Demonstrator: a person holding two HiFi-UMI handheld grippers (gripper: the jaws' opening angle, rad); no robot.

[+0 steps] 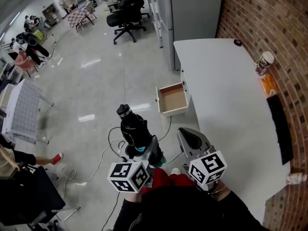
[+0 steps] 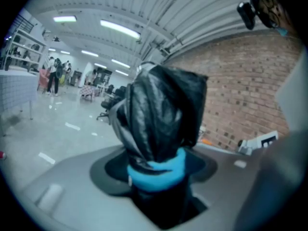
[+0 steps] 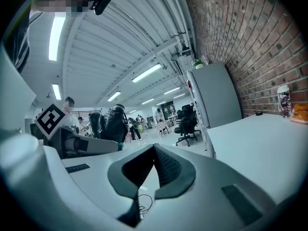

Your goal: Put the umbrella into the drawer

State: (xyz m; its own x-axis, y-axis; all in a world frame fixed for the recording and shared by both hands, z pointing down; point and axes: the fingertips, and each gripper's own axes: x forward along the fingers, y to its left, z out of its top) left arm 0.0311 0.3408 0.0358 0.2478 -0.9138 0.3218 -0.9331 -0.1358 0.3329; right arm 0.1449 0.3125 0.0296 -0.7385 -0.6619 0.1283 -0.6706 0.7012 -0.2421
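The folded black umbrella (image 1: 134,128), wrapped with a blue band, sticks out from my left gripper (image 1: 144,150), whose jaws are shut on it near the band. In the left gripper view the umbrella (image 2: 161,114) fills the middle, rising from between the jaws of the left gripper (image 2: 159,179). My right gripper (image 1: 190,137) is held beside it to the right, shut, with nothing in it; in its own view the right gripper (image 3: 154,150) has its pads meeting at the tips, and the umbrella (image 3: 114,124) shows at left. The open drawer (image 1: 172,99) hangs out from the white table (image 1: 226,105), ahead of both grippers.
On the table by the brick wall stand a cup (image 1: 263,63), an orange item (image 1: 267,84) and a black keyboard (image 1: 281,129). Cables (image 1: 96,167) lie on the floor below the grippers. A grey cabinet (image 1: 192,13) and office chairs (image 1: 126,18) stand farther off.
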